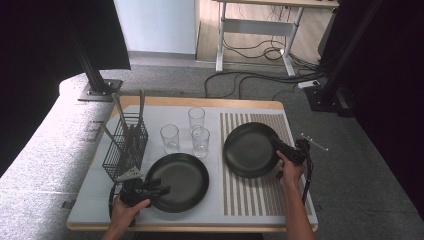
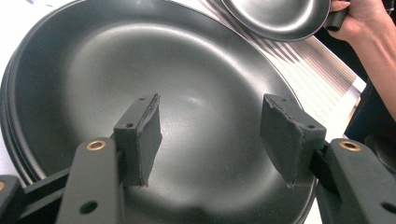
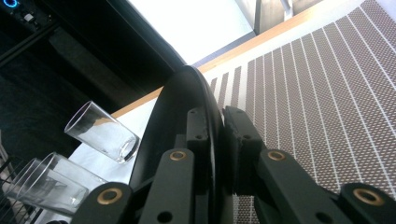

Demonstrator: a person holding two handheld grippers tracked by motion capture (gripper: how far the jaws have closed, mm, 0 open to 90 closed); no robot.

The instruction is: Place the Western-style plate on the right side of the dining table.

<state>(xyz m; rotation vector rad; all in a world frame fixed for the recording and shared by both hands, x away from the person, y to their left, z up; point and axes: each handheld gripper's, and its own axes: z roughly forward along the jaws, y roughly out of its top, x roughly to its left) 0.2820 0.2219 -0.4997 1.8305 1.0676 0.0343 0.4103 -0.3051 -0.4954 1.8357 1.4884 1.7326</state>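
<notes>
Left gripper: nearest the high camera, held in the person's left hand at the table's near edge, jaws standing wide with nothing between them; the left gripper view looks past its pads into the bowl of the plate below.

Near plate: a round, matte black plate with a shallow well, lying flat on the white table top. In the left gripper view its left rim shows layered edges, so it may top a stack.

Right gripper: clamped narrow on the rim of a second round matte black plate; the right gripper view shows the rim pinched edge-on between the two pads.

Held plate: over the brown-and-white striped placemat, at the table's right side; seemingly tilted off the mat, though the high view leaves that uncertain. An edge grip suits a flat dish that offers no other purchase.

Glasses: three clear tumblers grouped behind the plates, well clear of both hands.

Rack: a black wire cutlery basket holding utensils, at the left, just behind the left gripper.

Likely step: laying or lifting a place setting.
</notes>
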